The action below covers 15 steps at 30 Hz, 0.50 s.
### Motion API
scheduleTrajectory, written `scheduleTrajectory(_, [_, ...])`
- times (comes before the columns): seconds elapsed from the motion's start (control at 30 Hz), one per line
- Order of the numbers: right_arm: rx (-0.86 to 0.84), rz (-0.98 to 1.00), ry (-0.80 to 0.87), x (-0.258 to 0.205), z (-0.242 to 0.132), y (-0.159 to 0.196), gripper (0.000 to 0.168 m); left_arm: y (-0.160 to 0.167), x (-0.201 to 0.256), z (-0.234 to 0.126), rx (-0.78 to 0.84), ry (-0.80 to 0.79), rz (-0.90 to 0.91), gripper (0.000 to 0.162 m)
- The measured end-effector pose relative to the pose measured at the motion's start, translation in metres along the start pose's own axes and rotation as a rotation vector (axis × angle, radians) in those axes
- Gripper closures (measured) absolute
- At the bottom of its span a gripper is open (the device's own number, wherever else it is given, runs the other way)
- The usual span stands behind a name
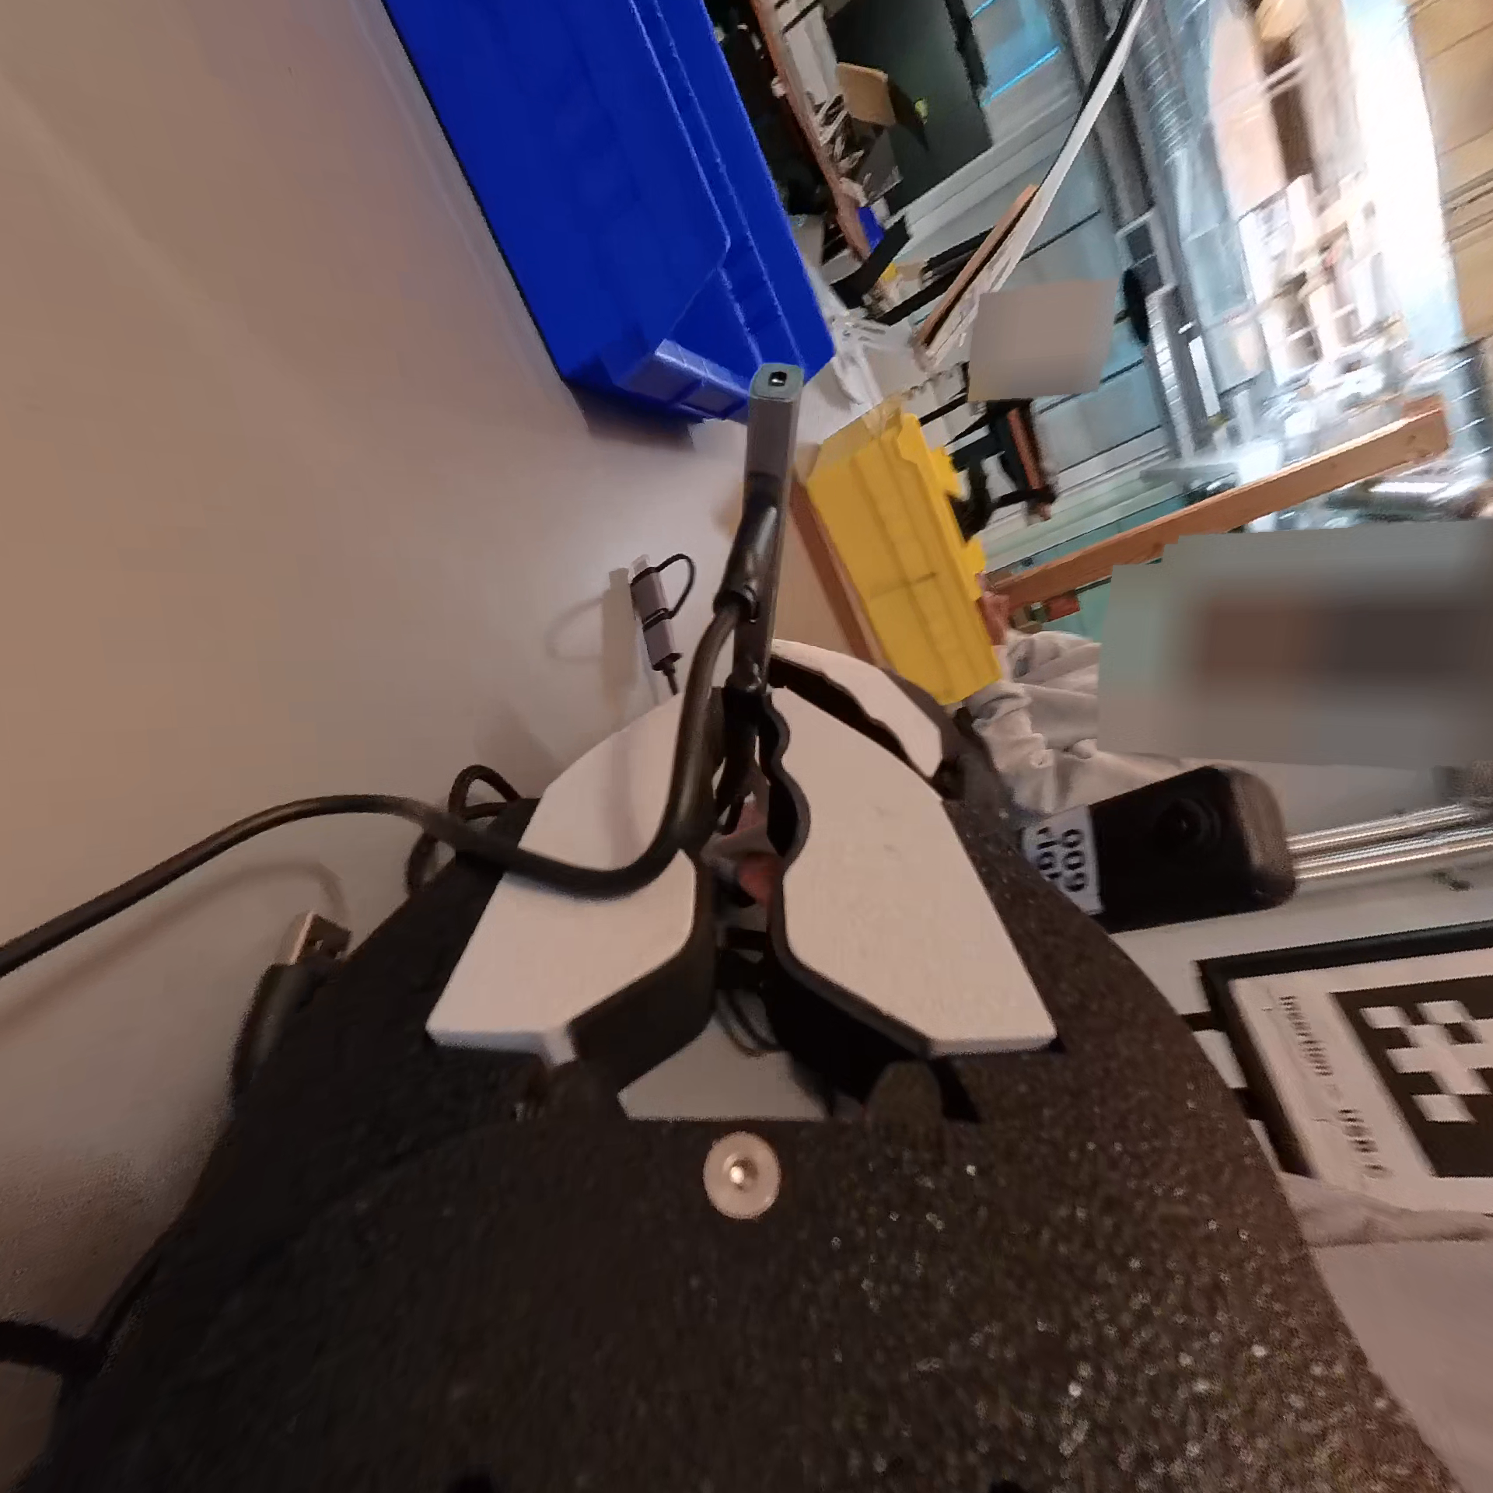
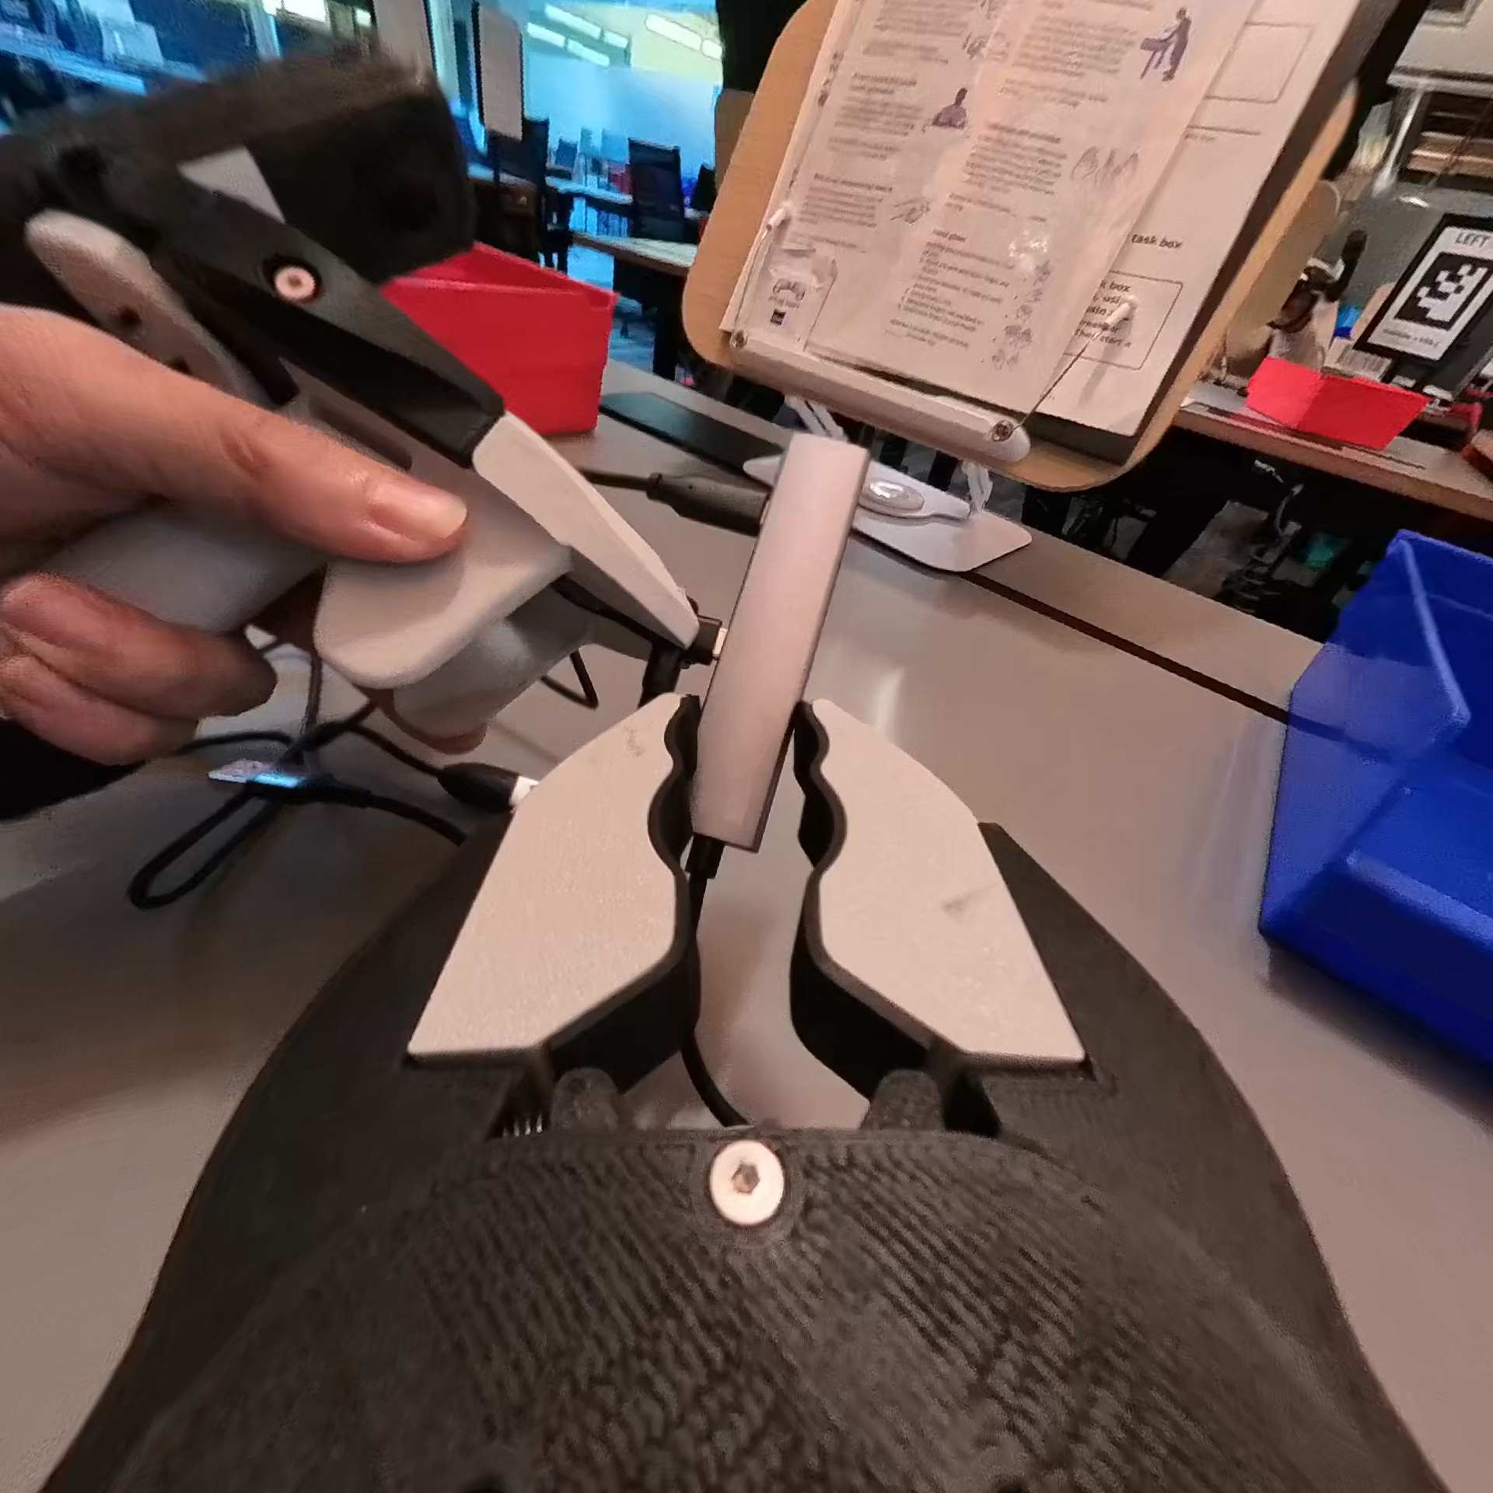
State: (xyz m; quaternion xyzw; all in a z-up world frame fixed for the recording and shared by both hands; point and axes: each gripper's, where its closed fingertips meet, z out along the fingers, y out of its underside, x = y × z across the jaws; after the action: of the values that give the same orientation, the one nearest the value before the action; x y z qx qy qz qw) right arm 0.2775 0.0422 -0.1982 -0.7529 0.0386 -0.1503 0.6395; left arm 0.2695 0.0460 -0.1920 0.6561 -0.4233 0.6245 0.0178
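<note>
Closest in the right wrist view, the right gripper (image 2: 742,721) has its pale fingers clamped at their tips on a long grey-white bar (image 2: 775,630), which stands tilted in the middle of the frame, clear of the grey table (image 2: 1050,727). A black cable (image 2: 701,864) is plugged into the bar's lower end and drops between the fingers. From the upper left, a hand (image 2: 161,525) brings in the left gripper (image 2: 687,630), whose fingers are pinched together on a small plug (image 2: 709,634). The plug's metal tip meets the bar's left side, but whether it is seated or only touching cannot be told. Left of centre, a second plug with a white tip (image 2: 493,788) lies loose on the table among looped leads. A blue bin (image 2: 1389,792) sits at the right edge, a red bin (image 2: 517,339) at the upper left, and a stand of printed sheets (image 2: 969,242) at the top. In the left wrist view, the left gripper (image 1: 755,727) shows its fingers nearly closed, with a dark lead (image 1: 242,840) draped over one, and a small grey adapter (image 1: 658,614) lies on the table beyond.
</note>
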Motion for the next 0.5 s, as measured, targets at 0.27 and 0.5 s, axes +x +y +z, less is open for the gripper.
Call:
scheduleTrajectory(0.27, [-0.04,-0.053,-0.033,-0.009,0.002,0.005,0.145,0.003,-0.01,-0.002,0.024,-0.012,-0.003,0.154])
scheduleTrajectory(0.5, [-0.024,-0.055,-0.126,-0.032,0.005,0.0,0.156,0.003,-0.006,0.002,0.026,0.008,0.021,0.154])
